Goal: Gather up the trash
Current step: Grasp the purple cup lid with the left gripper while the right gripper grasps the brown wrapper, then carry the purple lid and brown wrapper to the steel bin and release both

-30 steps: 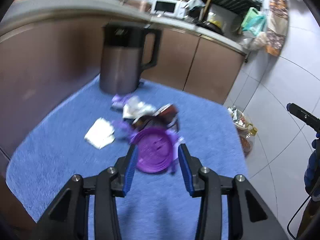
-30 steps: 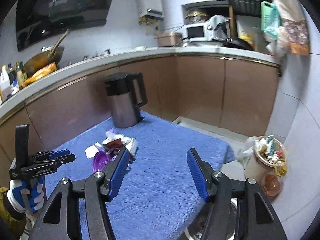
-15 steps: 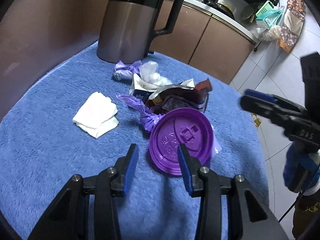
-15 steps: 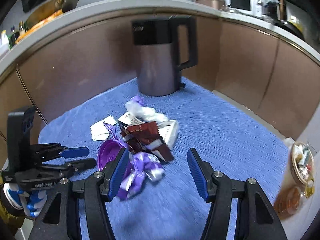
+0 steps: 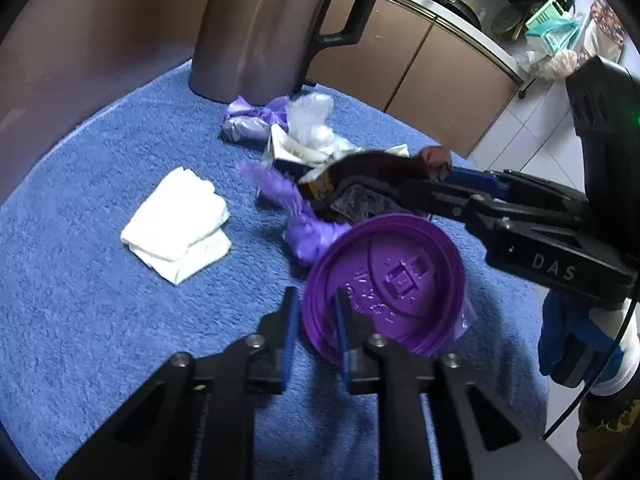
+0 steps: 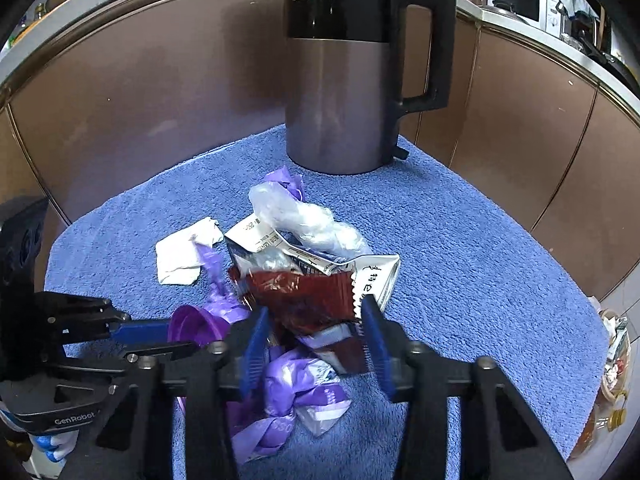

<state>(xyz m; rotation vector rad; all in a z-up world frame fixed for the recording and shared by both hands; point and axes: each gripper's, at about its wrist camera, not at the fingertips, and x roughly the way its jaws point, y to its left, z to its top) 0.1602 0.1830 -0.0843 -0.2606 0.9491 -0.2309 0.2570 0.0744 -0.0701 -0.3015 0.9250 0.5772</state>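
A pile of trash lies on a blue towel [image 5: 80, 320]. My left gripper [image 5: 315, 302] is closing on the near rim of a tilted purple lid [image 5: 392, 280], with the rim between its pads. From the right, my right gripper [image 5: 440, 186] reaches into the pile. In the right wrist view my right gripper [image 6: 314, 314] is closing on a dark red wrapper [image 6: 308, 300], which bulges up between the pads. The left gripper [image 6: 160, 338] shows there at the left, holding the purple lid [image 6: 192, 324]. A crumpled purple bag [image 6: 288, 396] lies under the right fingers.
A steel and black kettle [image 6: 340, 80] stands behind the pile, against brown cabinets. A folded white tissue [image 5: 176, 220], a white carton [image 6: 372, 276] and clear plastic [image 6: 304, 220] lie nearby. A full trash bin [image 6: 612, 344] sits on the floor at the right.
Both grippers came down onto the pile. The left jaws narrowed onto the purple lid's rim. The right gripper swung in from afar and narrowed around the dark red wrapper.
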